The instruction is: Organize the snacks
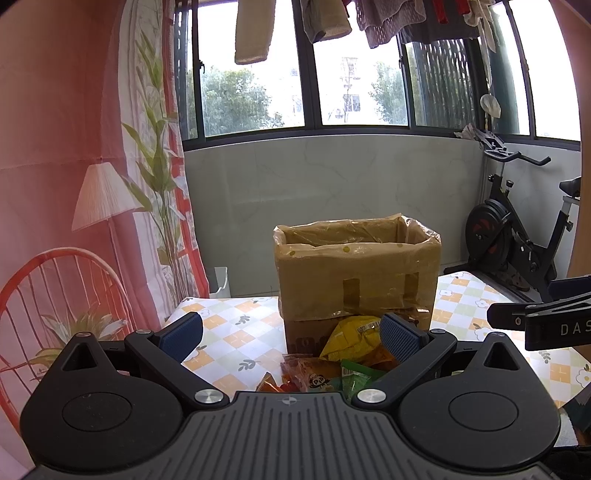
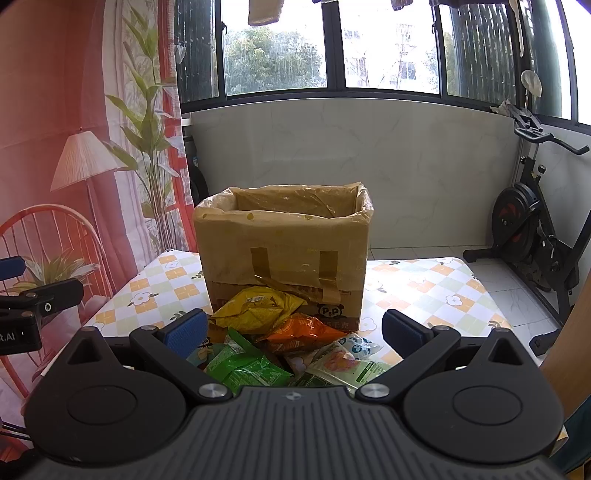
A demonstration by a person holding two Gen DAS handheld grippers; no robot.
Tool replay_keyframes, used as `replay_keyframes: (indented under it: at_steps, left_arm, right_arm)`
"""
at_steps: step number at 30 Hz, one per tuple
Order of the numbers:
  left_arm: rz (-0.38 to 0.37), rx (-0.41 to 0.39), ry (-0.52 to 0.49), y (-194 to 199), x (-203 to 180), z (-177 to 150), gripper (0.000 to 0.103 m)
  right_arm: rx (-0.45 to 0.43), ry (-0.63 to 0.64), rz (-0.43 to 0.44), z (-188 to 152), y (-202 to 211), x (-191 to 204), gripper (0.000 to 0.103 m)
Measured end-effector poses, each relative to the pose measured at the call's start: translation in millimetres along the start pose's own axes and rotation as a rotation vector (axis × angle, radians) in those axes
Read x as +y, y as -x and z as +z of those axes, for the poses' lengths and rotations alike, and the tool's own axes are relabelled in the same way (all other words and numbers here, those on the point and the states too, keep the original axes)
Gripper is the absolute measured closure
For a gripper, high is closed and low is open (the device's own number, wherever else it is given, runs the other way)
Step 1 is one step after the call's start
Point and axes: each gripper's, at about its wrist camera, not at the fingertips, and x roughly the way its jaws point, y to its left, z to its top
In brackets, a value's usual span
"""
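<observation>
A cardboard box lined with a clear plastic bag stands open-topped on the checkered table. In front of it lies a pile of snack packets: a yellow bag, an orange bag, a green packet and a pale packet. My left gripper is open, held above the pile's left side with nothing between its blue pads. My right gripper is open too, hovering over the pile. The right gripper's side shows in the left wrist view.
An exercise bike stands on the tiled floor at the right. A printed backdrop with a lamp, plant and red chair hangs at the left. Windows with hanging laundry fill the back. The left gripper's side shows at the left edge.
</observation>
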Motion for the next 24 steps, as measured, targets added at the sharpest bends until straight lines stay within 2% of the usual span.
replay_keyframes:
  at_steps: [9, 12, 14, 17, 20, 24]
  left_arm:
    - [-0.016, 0.018, 0.020, -8, 9, 3, 0.000]
    - [-0.019, -0.010, 0.055, -16, 19, 3, 0.000]
    - [0.007, -0.038, 0.054, -24, 24, 1, 0.000]
    - [0.065, -0.040, 0.032, -42, 28, -5, 0.001]
    - [0.055, 0.023, 0.058, -65, 34, -14, 0.006]
    - [-0.007, 0.152, 0.093, -97, 37, -42, 0.013]
  right_arm:
    - [0.007, -0.011, 0.007, -3, -1, 0, 0.001]
    - [-0.011, -0.040, 0.037, 1, -5, -9, 0.000]
    - [-0.054, -0.072, 0.058, 0, -7, -19, 0.000]
    - [-0.113, -0.088, 0.031, -4, -18, -28, 0.000]
    - [-0.138, -0.080, -0.021, -12, -35, -32, 0.000]
    - [-0.093, -0.022, -0.026, -25, -63, -30, 0.000]
